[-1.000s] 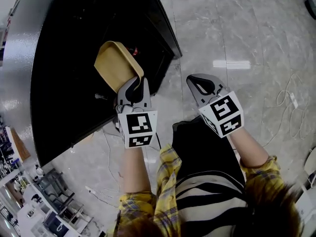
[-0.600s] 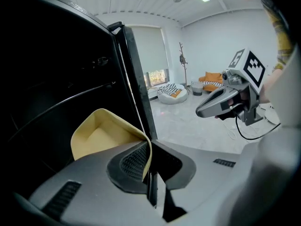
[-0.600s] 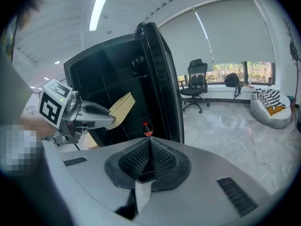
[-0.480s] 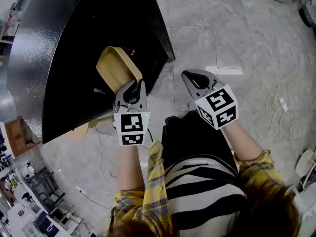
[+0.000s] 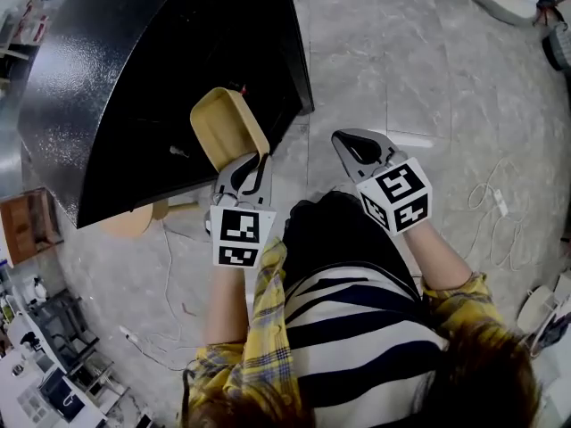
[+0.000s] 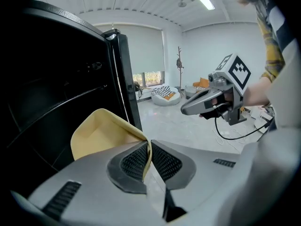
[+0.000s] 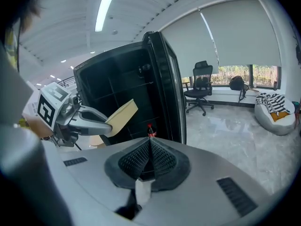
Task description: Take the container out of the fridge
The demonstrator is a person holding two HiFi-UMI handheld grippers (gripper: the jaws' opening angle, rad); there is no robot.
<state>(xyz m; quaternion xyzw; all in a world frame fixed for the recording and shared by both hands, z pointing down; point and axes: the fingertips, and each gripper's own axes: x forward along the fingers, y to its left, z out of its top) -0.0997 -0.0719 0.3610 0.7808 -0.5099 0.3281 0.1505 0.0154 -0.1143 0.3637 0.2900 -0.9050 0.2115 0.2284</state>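
Note:
A shallow tan container hangs tilted in front of the open black fridge. My left gripper is shut on its near rim. In the left gripper view the thin rim is pinched between the two ribbed pads, and the container opens away toward the dark shelves. My right gripper is held over the floor to the right, shut with nothing in it. In the right gripper view the container shows edge-on, held by the left gripper, and the right gripper's pads meet.
The fridge door stands open. A red-capped bottle sits low inside. Cables trail over the grey marble floor. A round wooden stool stands by the fridge. An office chair and a striped beanbag stand near the windows.
The left gripper has carried the container a little away from the fridge and upward, rolling slightly. The right gripper has risen a bit, still shut.

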